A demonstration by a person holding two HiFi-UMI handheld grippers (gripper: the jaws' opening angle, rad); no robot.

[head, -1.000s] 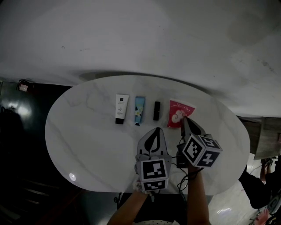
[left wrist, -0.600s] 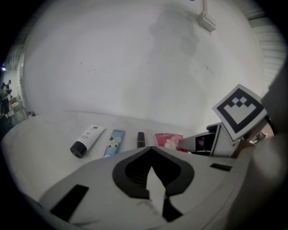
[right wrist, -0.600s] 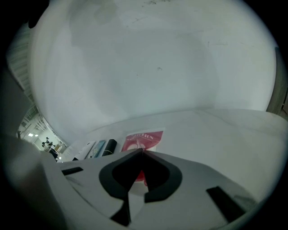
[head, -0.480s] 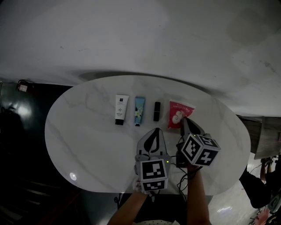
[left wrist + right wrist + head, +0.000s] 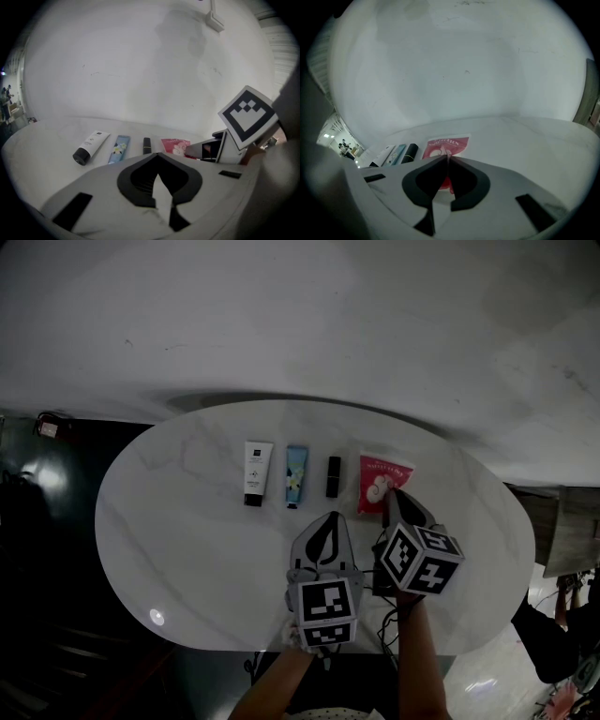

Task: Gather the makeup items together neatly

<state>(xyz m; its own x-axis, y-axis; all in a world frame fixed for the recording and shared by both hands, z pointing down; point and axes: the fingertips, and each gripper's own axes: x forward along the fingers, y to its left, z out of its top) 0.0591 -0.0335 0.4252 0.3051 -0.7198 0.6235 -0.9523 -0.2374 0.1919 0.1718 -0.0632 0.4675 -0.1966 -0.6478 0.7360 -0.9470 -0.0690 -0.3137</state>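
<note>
Four makeup items lie in a row on the white oval table [image 5: 187, 540]: a white tube [image 5: 255, 472], a blue tube [image 5: 296, 475], a black lipstick [image 5: 333, 475] and a red sachet [image 5: 380, 481]. My right gripper [image 5: 391, 495] points at the sachet's near edge. Its jaws are opening, only a slit apart in the right gripper view [image 5: 446, 157], where the red sachet [image 5: 445, 146] shows through the gap, lying flat and unpressed. My left gripper [image 5: 326, 518] hovers shut and empty in front of the row, below the lipstick [image 5: 146, 145]; its tips [image 5: 157, 154] meet.
The table's far edge meets a pale wall. Dark floor lies to the left, and a person [image 5: 553, 643] stands at the lower right beyond the table. The near table edge runs just under both hands.
My right gripper has drawn back slightly toward me and to the left. The sachet and the other items stay in place, and the left gripper has not moved.
</note>
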